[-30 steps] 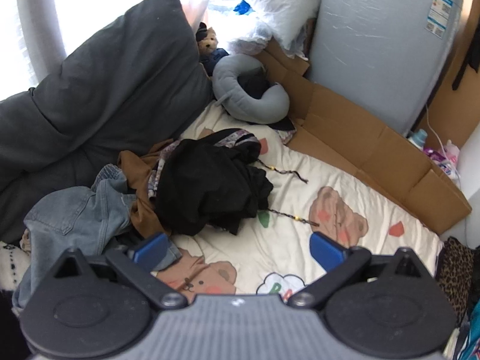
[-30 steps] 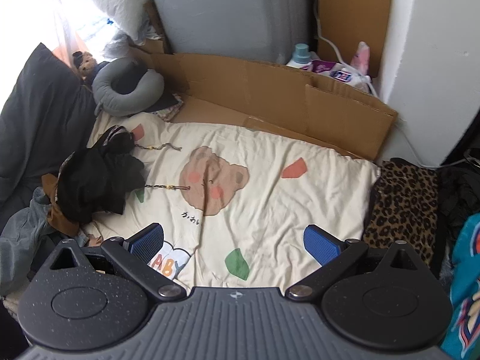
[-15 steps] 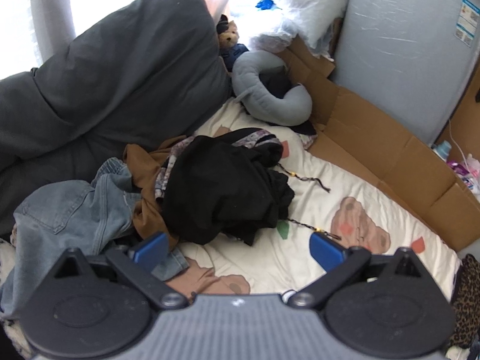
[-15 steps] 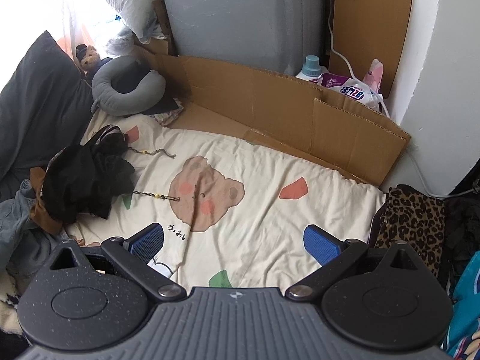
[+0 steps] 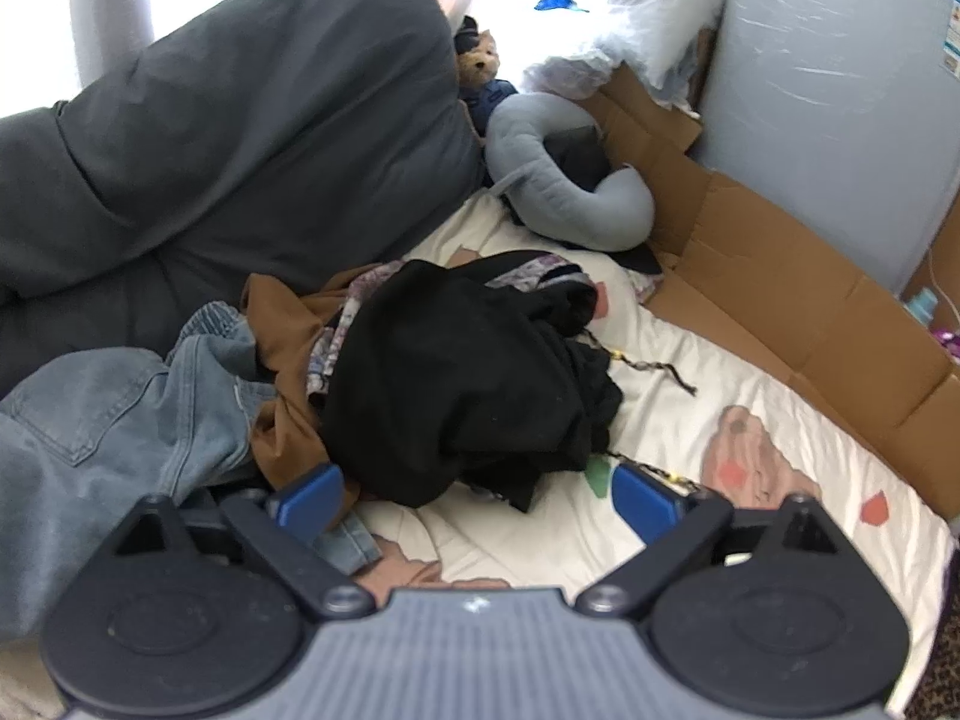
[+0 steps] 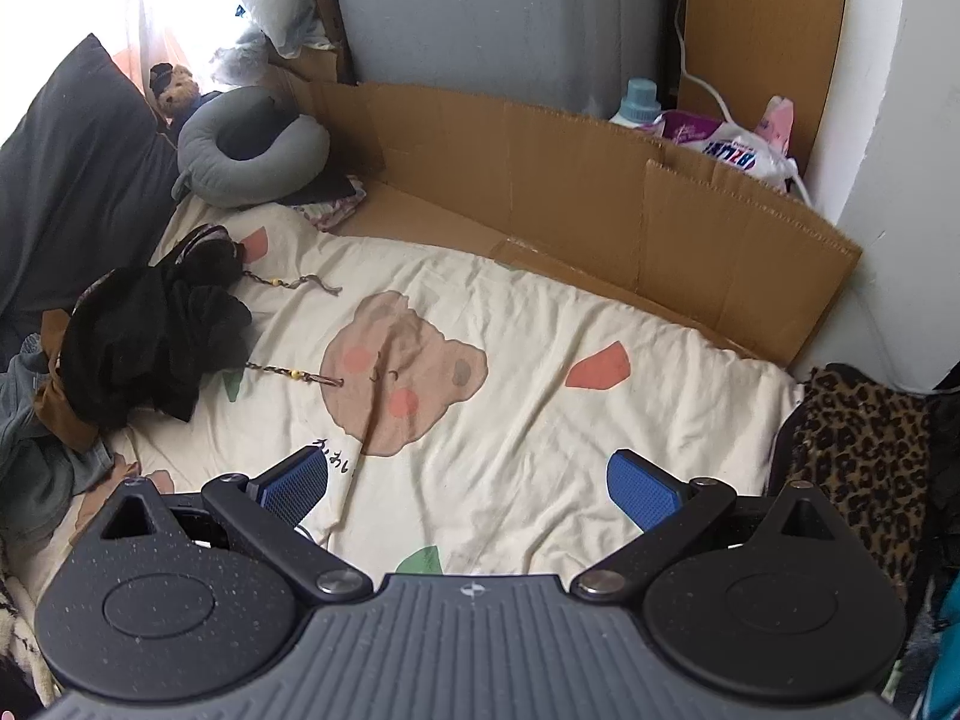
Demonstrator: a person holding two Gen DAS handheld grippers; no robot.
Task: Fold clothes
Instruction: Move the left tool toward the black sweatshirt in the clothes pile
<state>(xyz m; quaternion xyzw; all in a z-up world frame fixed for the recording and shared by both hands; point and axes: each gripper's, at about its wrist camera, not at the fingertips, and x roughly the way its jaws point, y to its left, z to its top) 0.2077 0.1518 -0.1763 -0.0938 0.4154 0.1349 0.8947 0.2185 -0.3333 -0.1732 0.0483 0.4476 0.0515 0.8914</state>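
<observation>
— Cream bedding with a bear print (image 6: 402, 372) covers the mattress, and cardboard (image 6: 600, 192) lines the wall behind it. Where are the clothes?

— All in one heap just left of that printed bear. A black garment (image 5: 468, 384) lies crumpled on top, a brown one (image 5: 282, 420) pokes out beneath it, and jeans (image 5: 108, 432) spill off the heap's far side from the bear, toward a dark grey quilt (image 5: 228, 138). Two beaded cords from the heap trail toward the bear.

— Anything folded yet?

— Nothing that I can see. No neat stack anywhere near the bear; the sheet around it is bare, so I'd judge the job at its very start, with every piece left to do.

— And the grippers?

— The left gripper (image 5: 477, 495) hangs over the near edge of the heap, jaws spread wide, empty, one blue pad over the jeans. The right gripper (image 6: 468, 489) hovers over the sheet just in front of the bear, jaws equally wide, holding nothing.
</observation>
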